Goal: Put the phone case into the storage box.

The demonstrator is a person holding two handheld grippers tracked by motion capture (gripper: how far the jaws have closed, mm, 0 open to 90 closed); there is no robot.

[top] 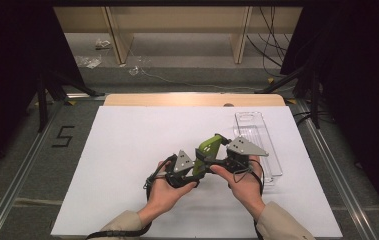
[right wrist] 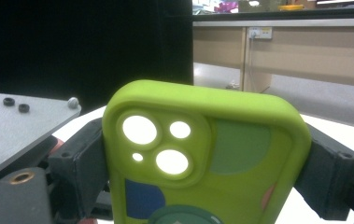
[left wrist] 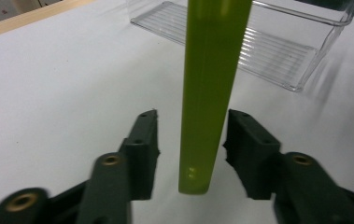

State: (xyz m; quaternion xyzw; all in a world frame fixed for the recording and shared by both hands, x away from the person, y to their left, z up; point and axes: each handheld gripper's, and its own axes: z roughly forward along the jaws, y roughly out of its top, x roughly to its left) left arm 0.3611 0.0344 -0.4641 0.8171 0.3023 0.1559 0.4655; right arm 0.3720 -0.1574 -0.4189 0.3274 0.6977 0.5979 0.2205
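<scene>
On the white tabletop [top: 127, 150], the left gripper [top: 189, 167] sits left of centre with its jaws apart, one on either side of the narrow edge of the green phone case [top: 209, 145] and clear of it, as the left gripper view shows. The case is held up off the tabletop between the two grippers. To its right, the right gripper [top: 227, 155] has its jaws clamped on the case's two long sides. Just beyond lies a clear plastic tray [top: 264, 145].
</scene>
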